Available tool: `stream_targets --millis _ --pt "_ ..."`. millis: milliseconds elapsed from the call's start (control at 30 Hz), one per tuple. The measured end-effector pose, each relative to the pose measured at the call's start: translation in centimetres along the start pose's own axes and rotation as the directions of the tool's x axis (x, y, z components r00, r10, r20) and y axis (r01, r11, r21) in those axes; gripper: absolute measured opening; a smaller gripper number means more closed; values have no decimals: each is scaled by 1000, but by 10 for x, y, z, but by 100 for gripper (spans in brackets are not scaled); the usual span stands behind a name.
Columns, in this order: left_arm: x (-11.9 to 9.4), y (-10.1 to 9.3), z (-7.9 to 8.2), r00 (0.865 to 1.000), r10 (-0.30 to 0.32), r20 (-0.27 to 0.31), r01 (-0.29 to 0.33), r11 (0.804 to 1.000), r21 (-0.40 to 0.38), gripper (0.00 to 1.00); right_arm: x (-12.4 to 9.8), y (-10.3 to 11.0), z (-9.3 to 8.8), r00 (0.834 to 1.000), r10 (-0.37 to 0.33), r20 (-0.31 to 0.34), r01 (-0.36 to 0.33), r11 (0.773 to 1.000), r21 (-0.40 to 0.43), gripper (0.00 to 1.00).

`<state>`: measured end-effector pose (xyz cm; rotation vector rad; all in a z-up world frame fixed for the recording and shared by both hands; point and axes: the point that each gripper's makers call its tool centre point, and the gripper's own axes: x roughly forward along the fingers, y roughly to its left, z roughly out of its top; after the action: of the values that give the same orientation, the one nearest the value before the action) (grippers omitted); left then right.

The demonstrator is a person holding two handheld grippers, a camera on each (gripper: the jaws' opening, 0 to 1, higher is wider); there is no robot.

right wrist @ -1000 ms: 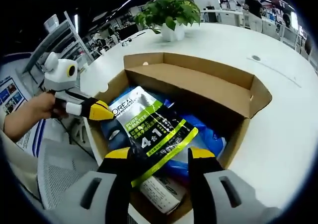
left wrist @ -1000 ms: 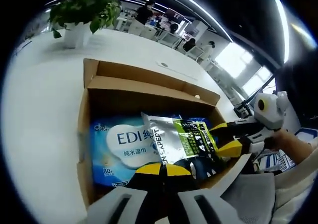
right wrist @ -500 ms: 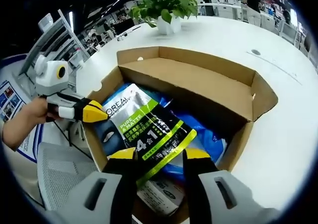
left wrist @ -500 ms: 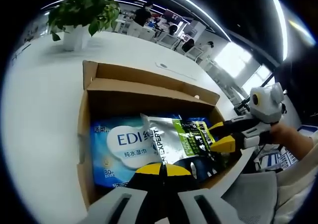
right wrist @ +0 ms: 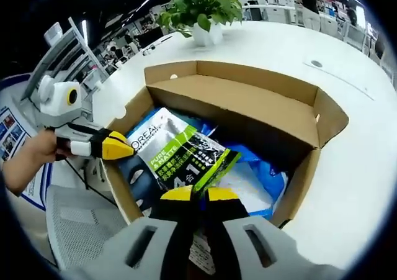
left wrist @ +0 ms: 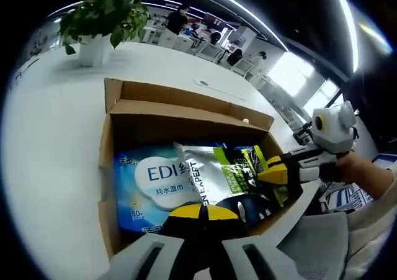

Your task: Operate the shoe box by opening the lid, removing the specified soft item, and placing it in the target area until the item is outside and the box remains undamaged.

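An open cardboard shoe box (left wrist: 186,100) (right wrist: 248,75) lies on the white table, its lid folded back. Inside lies a blue wet-wipes pack (left wrist: 149,180) (right wrist: 254,180), with a silver, black and green pouch (left wrist: 217,174) (right wrist: 180,153) on top of it. My right gripper (right wrist: 200,195) is shut on the pouch's near edge, which is crumpled; in the left gripper view it (left wrist: 278,170) reaches in from the right over the box's corner. My left gripper (left wrist: 201,212) is shut at the box's near wall with nothing in it; in the right gripper view it (right wrist: 118,148) sits by the box's left wall.
A potted plant (left wrist: 99,19) (right wrist: 201,7) stands on the white table (left wrist: 49,137) (right wrist: 360,137) beyond the box. A grey mesh chair (right wrist: 68,230) (left wrist: 310,243) sits beside the table's edge. People and desks fill the far background.
My right gripper's jaws have gone from open to shut on the pouch's edge, which is now bunched up. The left gripper has stayed shut in place.
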<state>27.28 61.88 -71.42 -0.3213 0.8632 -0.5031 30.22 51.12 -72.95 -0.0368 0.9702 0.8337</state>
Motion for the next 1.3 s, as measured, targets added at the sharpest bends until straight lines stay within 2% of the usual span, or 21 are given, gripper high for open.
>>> stream_targets --millis 233,600,1033,1300 --pt "-4 -5 6 1000 12 7 -12 1000 23 0 -5 0 1 1000 -6 15 6 1000 19 2" --pt "-3 -18 14 1000 7 9 -7 998 56 0 -24 -4 12 998 -16 65 13 999 46 0" --pt "6 -47 24 999 -32 -12 34 993 116 0 -53 -22 19 993 -52 109 43 996 80 0" --pt "18 -67 31 997 -68 -25 71 986 152 0 -75 -39 19 989 -84 120 72 992 105 0"
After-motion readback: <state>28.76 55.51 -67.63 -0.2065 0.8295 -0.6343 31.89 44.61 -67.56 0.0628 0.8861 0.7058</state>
